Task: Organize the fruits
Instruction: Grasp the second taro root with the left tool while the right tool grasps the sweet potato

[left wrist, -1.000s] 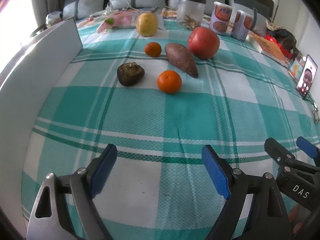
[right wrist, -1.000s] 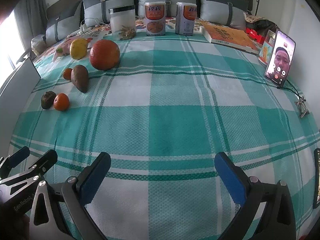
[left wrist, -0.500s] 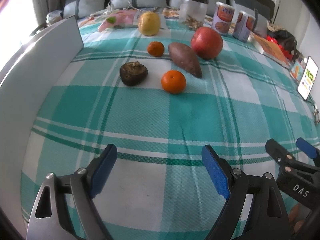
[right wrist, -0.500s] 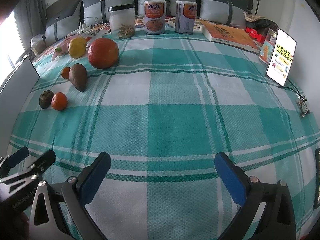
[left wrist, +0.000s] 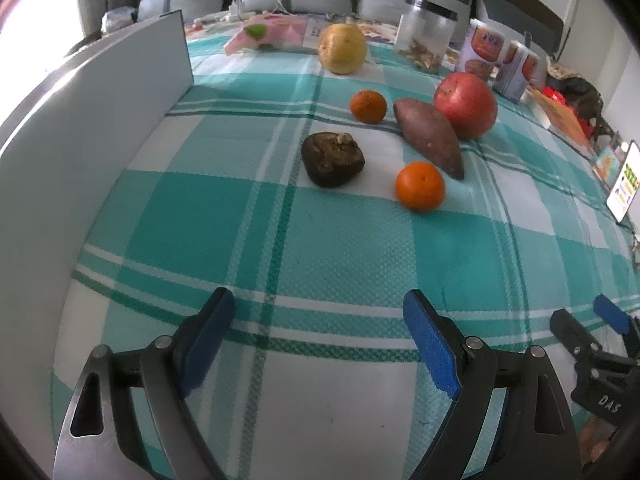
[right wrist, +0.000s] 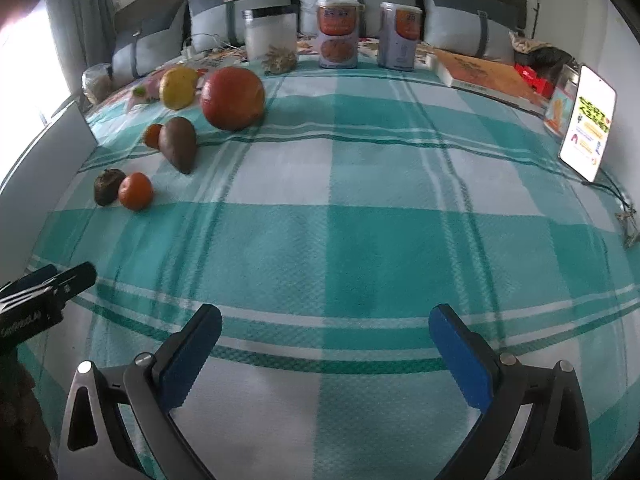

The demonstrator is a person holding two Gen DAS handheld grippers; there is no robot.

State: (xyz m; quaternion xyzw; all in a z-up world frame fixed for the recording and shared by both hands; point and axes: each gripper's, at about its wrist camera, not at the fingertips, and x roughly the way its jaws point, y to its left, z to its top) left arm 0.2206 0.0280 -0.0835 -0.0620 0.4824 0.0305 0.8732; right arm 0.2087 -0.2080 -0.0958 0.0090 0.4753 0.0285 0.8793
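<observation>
In the left wrist view, the left gripper [left wrist: 318,340] is hovering at the bottom of the frame with its blue-padded jaws spread wide and nothing between them, over a teal-and-white plaid bedspread [left wrist: 328,248]. The fruits are sitting in a loose cluster in the upper middle of that frame: a near tangerine [left wrist: 420,186] just beside the tip of a sweet potato [left wrist: 430,136], a dark shrivelled fruit [left wrist: 332,159] lying apart to its left, a smaller tangerine [left wrist: 368,106] behind, a big red apple [left wrist: 466,105] touching the sweet potato's far side, and a yellow citrus [left wrist: 343,48] farther back. A wide band of bare cloth is lying between the pads and the near tangerine. A white board [left wrist: 92,120] is standing along the left edge, walling off that side. The right gripper [right wrist: 326,338] is showing at the bottom of the right wrist view, likewise gaping and holding nothing, with open cloth stretching ahead of it. Along the top edge a clear jar [right wrist: 271,42] and two cans [right wrist: 338,34] are standing, and a lit phone [right wrist: 587,122] is leaning at the right edge.
</observation>
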